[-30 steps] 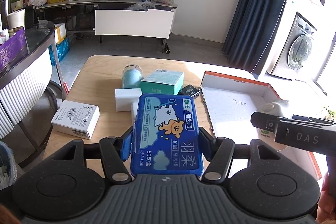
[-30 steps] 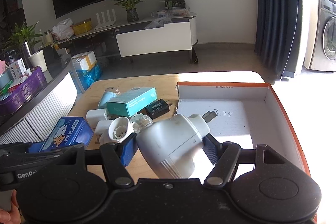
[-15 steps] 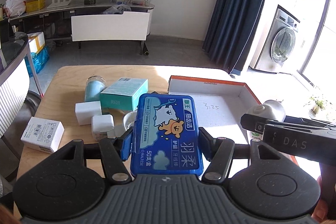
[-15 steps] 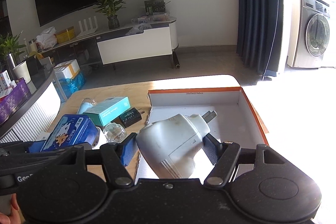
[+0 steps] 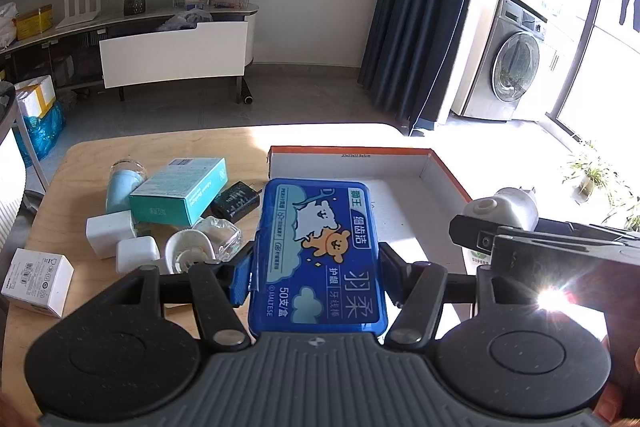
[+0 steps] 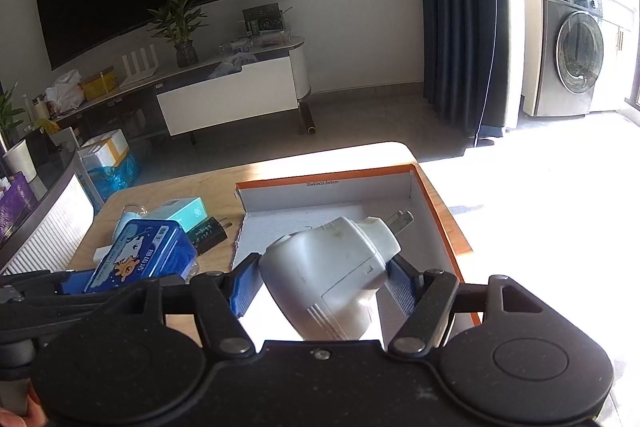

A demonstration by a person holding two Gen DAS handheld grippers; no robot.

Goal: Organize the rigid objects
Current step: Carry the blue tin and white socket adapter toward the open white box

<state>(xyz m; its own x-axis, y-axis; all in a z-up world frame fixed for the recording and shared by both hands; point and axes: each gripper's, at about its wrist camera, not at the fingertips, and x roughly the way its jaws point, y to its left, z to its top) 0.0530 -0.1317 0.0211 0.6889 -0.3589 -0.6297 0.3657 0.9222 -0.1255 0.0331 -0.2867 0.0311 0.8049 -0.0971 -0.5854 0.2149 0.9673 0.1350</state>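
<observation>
My left claw (image 5: 316,277) is clamped on the blue box (image 5: 318,259); my right claw (image 6: 322,285) is clamped on the white plug (image 6: 332,273). Both hang above the tray (image 6: 434,215), at twelve o'clock on the counter (image 5: 92,163). The plug's rounded body could twist loose, and the claws are close enough to collide.

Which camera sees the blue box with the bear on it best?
The left wrist view: the blue box faces the camera, lid and bear fully visible between the jaws. The right wrist view shows it small and slanted at the left, partly hidden by the gripper.
</observation>
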